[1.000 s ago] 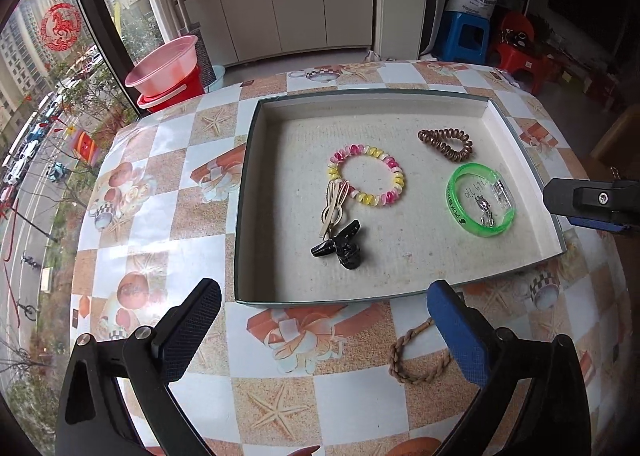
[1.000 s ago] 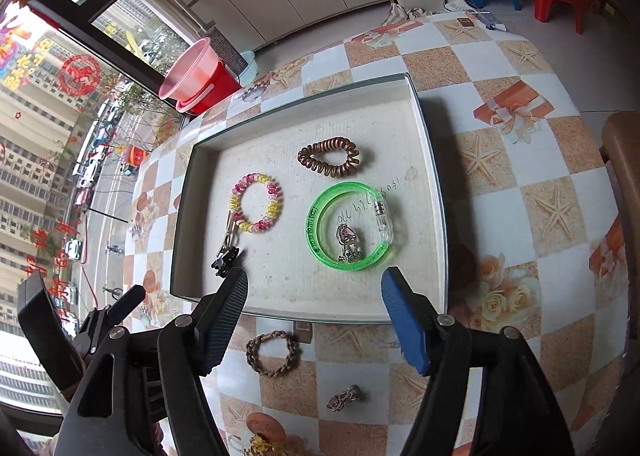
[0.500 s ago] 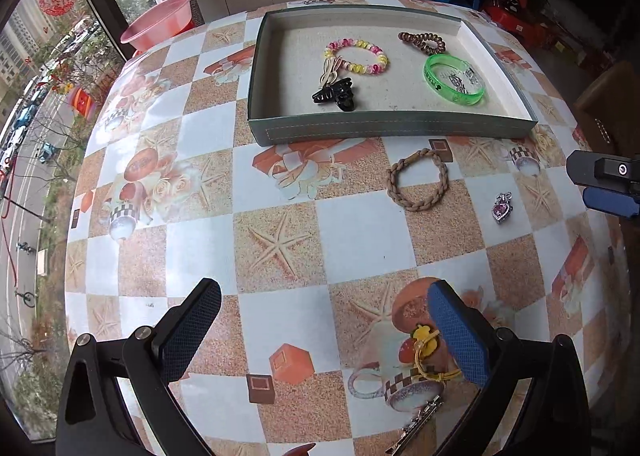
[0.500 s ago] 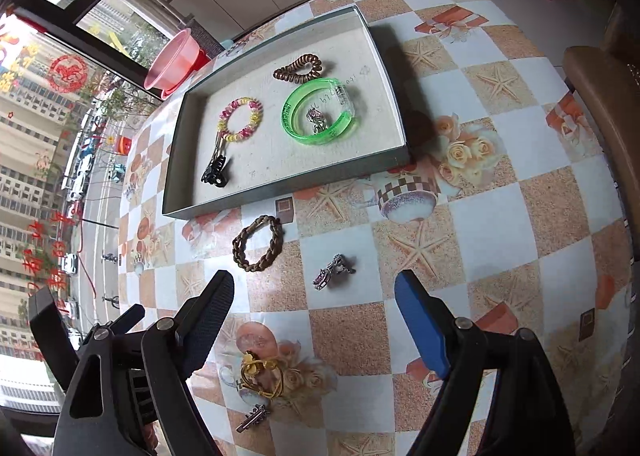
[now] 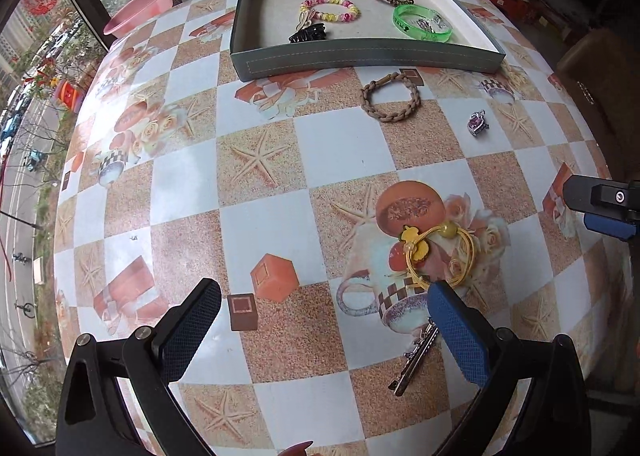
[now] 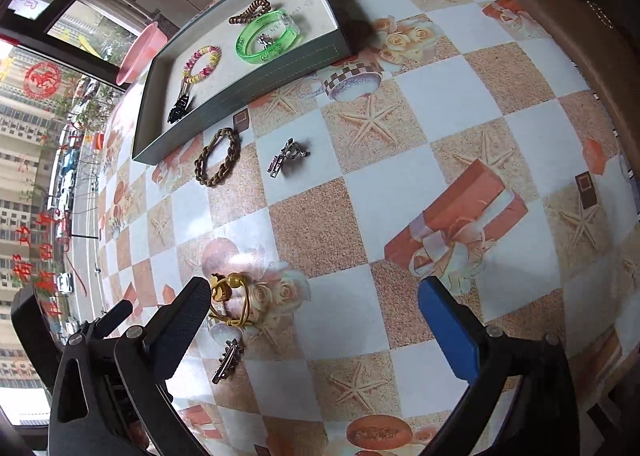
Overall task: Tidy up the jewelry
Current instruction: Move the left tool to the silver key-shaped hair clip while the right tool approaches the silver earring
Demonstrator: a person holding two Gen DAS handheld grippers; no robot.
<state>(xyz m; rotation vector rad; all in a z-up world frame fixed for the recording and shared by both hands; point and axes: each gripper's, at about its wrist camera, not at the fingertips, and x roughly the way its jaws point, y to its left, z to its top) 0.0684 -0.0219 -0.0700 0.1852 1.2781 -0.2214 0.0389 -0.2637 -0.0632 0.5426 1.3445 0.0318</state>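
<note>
We look down along our right gripper (image 6: 312,320), its two fingers spread wide with nothing between them, above a table (image 6: 460,104) covered in a checked cloth. Just by the black finger (image 6: 180,332) lies a yellow hair tie (image 6: 230,302), and nearer to us a metal hair clip (image 6: 228,361). Farther off, a brown braided bracelet (image 6: 218,157) and a small silver charm (image 6: 287,156) rest on the cloth beside a shallow tray (image 6: 256,84). In the tray we see a green bangle (image 6: 267,41), a beaded bracelet (image 6: 203,64), a brown coil tie (image 6: 250,11) and a black claw clip (image 6: 179,109).
</note>
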